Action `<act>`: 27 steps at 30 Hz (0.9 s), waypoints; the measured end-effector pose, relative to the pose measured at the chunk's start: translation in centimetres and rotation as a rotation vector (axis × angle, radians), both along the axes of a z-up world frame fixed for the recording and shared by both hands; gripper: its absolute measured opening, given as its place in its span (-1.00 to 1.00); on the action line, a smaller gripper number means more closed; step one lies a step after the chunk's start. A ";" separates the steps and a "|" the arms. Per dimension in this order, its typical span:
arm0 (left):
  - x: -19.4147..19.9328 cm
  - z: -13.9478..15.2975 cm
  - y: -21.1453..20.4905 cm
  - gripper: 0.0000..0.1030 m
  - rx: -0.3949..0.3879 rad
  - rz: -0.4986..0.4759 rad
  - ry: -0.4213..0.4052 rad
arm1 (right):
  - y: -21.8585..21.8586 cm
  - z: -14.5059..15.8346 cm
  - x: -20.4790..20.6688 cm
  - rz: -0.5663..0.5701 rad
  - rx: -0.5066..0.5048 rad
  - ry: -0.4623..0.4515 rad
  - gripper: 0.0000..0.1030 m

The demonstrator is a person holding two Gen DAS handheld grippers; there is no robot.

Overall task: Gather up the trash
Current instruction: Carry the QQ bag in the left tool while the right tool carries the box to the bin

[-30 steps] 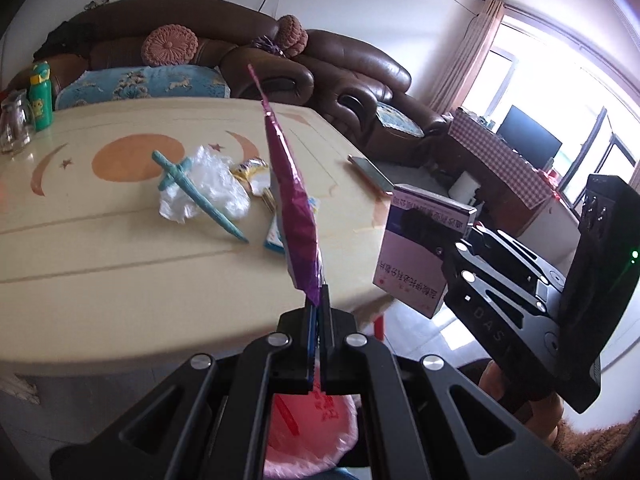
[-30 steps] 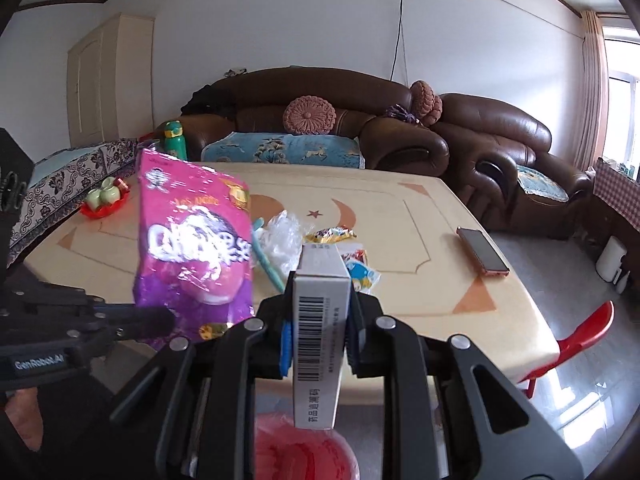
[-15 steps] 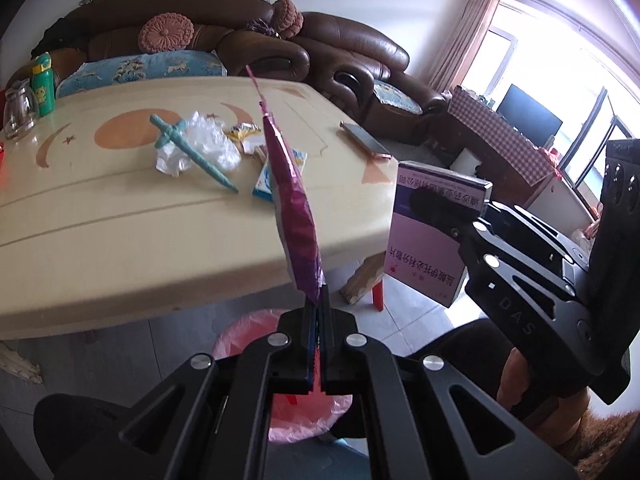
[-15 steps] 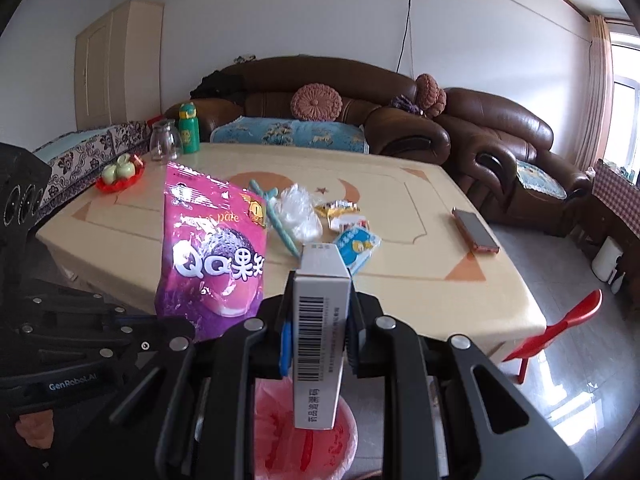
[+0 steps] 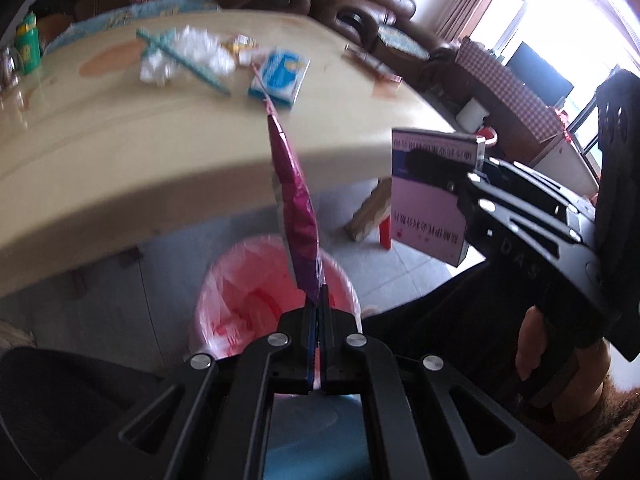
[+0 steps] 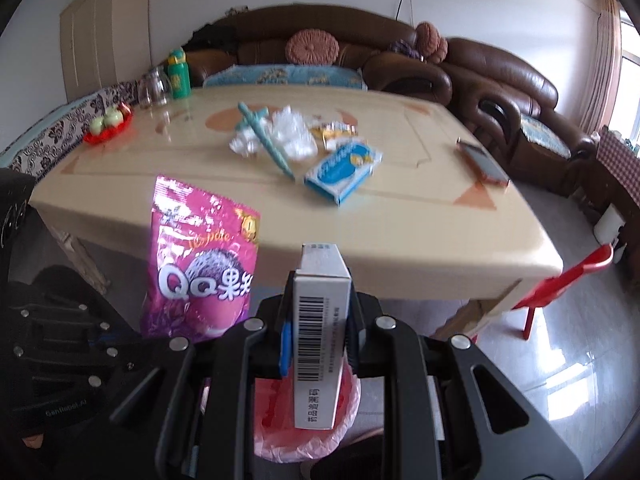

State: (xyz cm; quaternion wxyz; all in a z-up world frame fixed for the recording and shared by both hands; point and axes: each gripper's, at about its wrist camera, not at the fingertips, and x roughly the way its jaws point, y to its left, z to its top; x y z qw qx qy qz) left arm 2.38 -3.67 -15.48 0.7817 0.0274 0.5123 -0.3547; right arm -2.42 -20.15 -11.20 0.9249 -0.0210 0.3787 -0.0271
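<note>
My left gripper (image 5: 319, 312) is shut on the bottom edge of a purple snack bag (image 5: 294, 196), which stands up edge-on over a bin lined with a red bag (image 5: 248, 300). The right wrist view shows the same snack bag (image 6: 202, 264) face-on at the left. My right gripper (image 6: 320, 304) is shut on a white and purple medicine box (image 6: 320, 320), held upright above the lined bin (image 6: 308, 436). From the left wrist view that box (image 5: 432, 196) and the right gripper (image 5: 464, 184) hang at the right. More trash lies on the table (image 6: 400, 216): a blue packet (image 6: 344, 170), crumpled clear plastic (image 6: 290, 132), a teal stick (image 6: 264, 136), a yellow wrapper (image 6: 334, 130).
A phone (image 6: 482, 160) lies near the table's right edge. A green bottle (image 6: 178, 74), a glass jar (image 6: 154, 88) and a red plate of fruit (image 6: 108, 126) stand at the far left. A red plastic chair (image 6: 560, 280) is on the floor at the right. Brown sofas line the back.
Both grippers have sunk below the table's edge and tilted downward with their loads. The red-lined bin has come into fuller view beneath them. The grips are unchanged.
</note>
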 end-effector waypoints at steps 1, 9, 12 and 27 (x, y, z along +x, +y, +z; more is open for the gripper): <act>-0.1 -0.8 -0.1 -0.97 0.007 -0.003 0.020 | -0.1 -0.6 0.1 -0.001 0.002 0.014 -0.59; 0.8 -5.6 -0.7 -0.97 0.058 -0.008 0.129 | 0.0 -6.2 1.7 0.006 0.031 0.139 -0.59; 1.2 -7.1 -0.8 -0.97 0.092 -0.002 0.141 | 0.1 -7.7 2.2 0.010 0.037 0.177 -0.59; 3.3 -14.2 -1.5 -0.97 0.171 0.003 0.293 | 0.0 -15.9 5.7 0.026 0.054 0.373 -0.59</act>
